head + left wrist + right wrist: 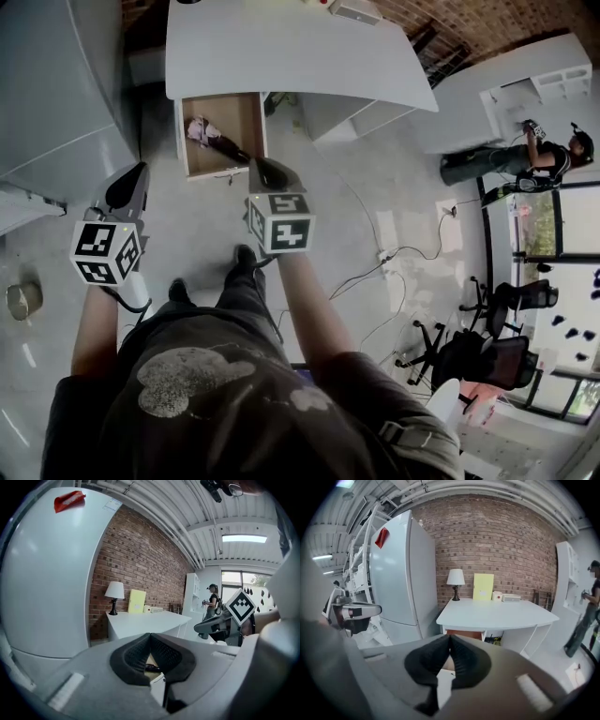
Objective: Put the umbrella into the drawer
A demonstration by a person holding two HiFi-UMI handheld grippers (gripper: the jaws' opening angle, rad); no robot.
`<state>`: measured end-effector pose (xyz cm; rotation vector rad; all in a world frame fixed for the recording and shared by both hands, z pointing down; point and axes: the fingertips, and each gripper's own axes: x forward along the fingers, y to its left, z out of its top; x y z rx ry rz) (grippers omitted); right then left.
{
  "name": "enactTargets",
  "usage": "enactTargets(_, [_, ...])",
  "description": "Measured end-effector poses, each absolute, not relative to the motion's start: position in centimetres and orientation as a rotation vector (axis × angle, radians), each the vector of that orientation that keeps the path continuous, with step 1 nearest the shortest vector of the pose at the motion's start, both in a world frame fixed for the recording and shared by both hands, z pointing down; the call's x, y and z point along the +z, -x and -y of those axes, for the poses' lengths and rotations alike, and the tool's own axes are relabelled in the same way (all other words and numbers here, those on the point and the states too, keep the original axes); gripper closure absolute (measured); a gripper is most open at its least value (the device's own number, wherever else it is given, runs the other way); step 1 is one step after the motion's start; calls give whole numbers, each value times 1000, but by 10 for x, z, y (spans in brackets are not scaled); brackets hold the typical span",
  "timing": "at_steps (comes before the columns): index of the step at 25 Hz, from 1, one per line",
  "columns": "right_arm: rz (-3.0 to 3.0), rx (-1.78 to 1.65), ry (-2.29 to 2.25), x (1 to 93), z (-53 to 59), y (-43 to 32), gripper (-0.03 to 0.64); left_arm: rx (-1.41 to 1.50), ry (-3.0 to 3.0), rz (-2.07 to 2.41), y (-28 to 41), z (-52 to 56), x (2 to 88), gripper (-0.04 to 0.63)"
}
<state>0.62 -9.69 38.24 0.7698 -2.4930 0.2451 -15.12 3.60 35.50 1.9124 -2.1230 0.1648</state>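
1. The fridge (56,94) stands at my left and the white surface (281,47) lies ahead of me.
2. The drawer (246,117) under that surface is pulled out and open.
3. Both my arms reach forward, side by side and tipped a little downward, over the floor just short of the drawer front.
4. My left claw (131,180) has its jaws together on nothing. My right claw (267,172), near the drawer's right front corner, is likewise closed and empty.
5. The umbrella (214,139) lies inside the drawer, and neither claw touches it. I judge the placing done, with only pushing the drawer shut perhaps left.
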Motion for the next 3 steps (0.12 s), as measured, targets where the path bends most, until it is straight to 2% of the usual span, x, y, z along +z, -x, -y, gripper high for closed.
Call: enactTargets(3, [2490,251,-814,384,72,-11,612,140,-1912,2128,156,-63,358,584])
